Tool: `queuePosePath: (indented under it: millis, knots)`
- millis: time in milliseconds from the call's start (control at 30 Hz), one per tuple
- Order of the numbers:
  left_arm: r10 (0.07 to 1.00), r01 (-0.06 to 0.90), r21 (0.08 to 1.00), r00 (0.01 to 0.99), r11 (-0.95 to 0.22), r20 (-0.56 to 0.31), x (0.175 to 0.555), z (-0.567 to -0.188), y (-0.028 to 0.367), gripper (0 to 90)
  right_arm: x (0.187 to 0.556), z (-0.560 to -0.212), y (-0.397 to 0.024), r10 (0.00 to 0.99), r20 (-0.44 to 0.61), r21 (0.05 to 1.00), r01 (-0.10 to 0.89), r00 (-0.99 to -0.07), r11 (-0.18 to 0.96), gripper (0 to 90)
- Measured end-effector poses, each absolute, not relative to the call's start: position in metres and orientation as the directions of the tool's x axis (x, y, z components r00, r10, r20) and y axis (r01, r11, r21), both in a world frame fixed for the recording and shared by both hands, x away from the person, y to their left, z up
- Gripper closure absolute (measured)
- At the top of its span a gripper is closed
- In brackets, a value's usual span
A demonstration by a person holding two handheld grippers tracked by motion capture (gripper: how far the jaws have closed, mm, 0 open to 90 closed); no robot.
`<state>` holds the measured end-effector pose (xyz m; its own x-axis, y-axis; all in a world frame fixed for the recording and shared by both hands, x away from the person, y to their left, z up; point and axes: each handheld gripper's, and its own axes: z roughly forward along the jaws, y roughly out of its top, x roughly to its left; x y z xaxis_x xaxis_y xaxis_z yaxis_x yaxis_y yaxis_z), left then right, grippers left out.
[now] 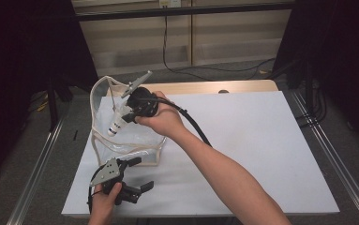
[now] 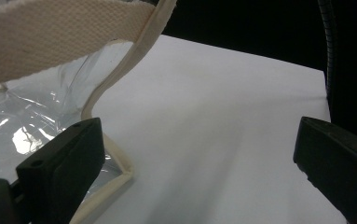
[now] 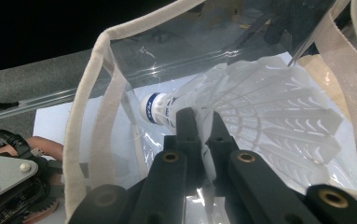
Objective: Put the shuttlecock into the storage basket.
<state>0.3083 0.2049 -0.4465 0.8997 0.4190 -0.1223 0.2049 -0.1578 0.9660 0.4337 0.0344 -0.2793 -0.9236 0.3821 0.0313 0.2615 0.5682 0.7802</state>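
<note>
A clear plastic tote bag [image 1: 97,145] with cream webbing trim stands open on the white board at the left. Over its mouth, my right gripper [image 1: 127,116] is shut on the skirt of a white shuttlecock [image 1: 115,123], whose blue-banded cork points down into the bag. In the right gripper view the jaws [image 3: 199,116] pinch the shuttlecock [image 3: 269,112] inside the bag's rim [image 3: 85,107]. My left gripper [image 1: 142,174] rests open by the bag's near corner. Nothing is between the left gripper's [image 2: 197,140] jaws, and the bag's edge [image 2: 115,158] lies beside its left jaw.
The white board [image 1: 261,140] covers a wooden table whose far edge [image 1: 205,86] shows beyond it. The right gripper's black cable [image 1: 197,127] trails across the board. Metal rails run along both sides on the floor. Dark stands flank the table.
</note>
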Motion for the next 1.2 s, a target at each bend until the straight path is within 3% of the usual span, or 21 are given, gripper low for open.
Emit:
queuePosePath:
  millis: [1200]
  knots:
    - [0.421,0.201,0.966,0.899,-0.160,-0.118,0.308,-0.446,0.205,2.2,0.438,-0.297,0.046,0.383,0.018,0.752,0.265,-0.924,0.604,87.6]
